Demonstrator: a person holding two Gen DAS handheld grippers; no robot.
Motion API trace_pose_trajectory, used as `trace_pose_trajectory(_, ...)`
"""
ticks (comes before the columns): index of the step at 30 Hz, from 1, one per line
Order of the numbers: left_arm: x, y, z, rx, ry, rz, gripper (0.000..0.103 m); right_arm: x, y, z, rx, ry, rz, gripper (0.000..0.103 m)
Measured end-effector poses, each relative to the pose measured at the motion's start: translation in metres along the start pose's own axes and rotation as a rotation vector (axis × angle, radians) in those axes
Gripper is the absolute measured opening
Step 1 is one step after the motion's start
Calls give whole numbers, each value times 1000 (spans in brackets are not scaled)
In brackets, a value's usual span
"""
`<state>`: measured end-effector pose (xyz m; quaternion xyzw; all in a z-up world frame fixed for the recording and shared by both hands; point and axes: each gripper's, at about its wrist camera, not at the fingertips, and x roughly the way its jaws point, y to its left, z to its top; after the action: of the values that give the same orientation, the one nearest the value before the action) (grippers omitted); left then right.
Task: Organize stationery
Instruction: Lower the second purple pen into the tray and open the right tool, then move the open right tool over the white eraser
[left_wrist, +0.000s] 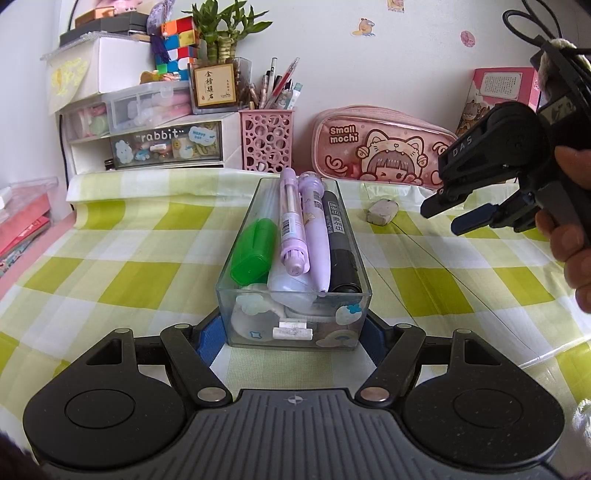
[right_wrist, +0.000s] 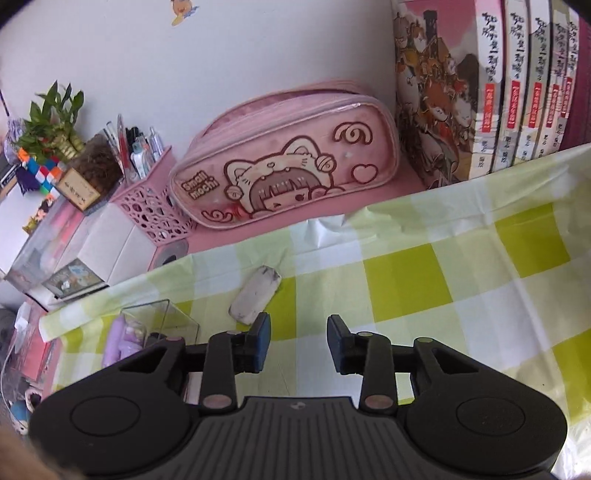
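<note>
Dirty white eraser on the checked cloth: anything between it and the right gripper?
Nothing visible. The open right gripper hangs just short of the dirty white eraser; only bare green-checked tablecloth lies between.

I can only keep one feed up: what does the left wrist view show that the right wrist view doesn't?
Left wrist only: the left gripper clamping the clear box, with the green marker and black marker inside.

Right wrist only: the book spines, and the right gripper standing open and empty just short of the eraser.

Both: the eraser, the pink pencil case, pen cup and checked cloth.
</note>
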<state>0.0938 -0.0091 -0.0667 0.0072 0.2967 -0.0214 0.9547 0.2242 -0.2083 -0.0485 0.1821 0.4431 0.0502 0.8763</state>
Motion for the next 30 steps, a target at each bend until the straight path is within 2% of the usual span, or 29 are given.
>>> trace_pose_trajectory(3,0,0,0,0,0,0,72,6,1,-8,-40,9,25,31)
trace_pose_trajectory(14,0,0,0,0,0,0,72,5,9,-18,-111,-20,27,40)
trace_pose_trajectory(25,0,0,0,-1,0,0,72,7,12,-21,-321,-32,-7,45)
trace_pose_trajectory(28,1,0,0,4,6,-8,72,7,9,-21,-361,-32,15,53)
trace_pose_trajectory(30,1,3,1,8,11,-17,72,7,8,-23,-406,-35,29,63)
